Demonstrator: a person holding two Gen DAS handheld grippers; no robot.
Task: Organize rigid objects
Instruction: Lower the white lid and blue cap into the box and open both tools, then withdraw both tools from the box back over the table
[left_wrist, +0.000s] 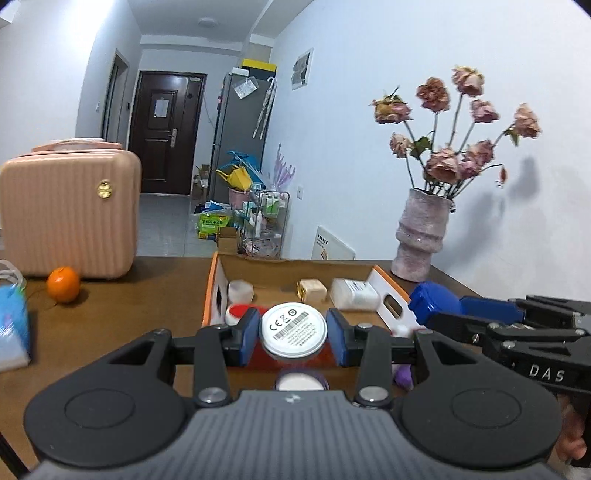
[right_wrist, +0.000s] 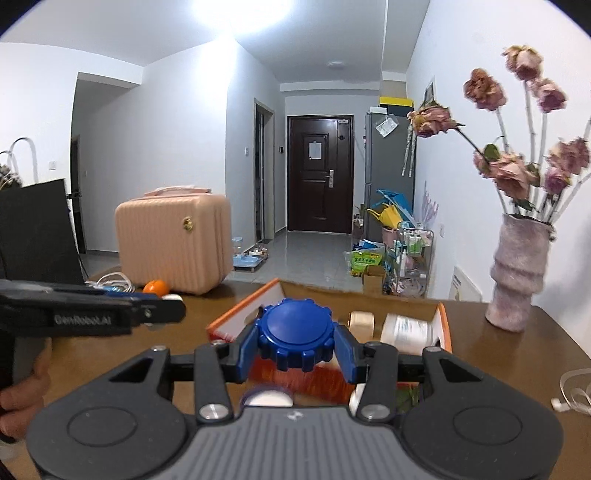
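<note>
While grippers grip, box (left_wrist: 295, 267) holds jar (left_wrist: 354, 293) — cup (left_wrist: 240, 290).

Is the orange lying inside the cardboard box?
No, the orange lies on the table beside the pink suitcase, left of the box.

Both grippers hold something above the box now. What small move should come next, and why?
Probably lower the left gripper into the cardboard box and release. It is shut on the white round device, already over the box's bare floor; the right gripper holds the blue cap alongside.
</note>
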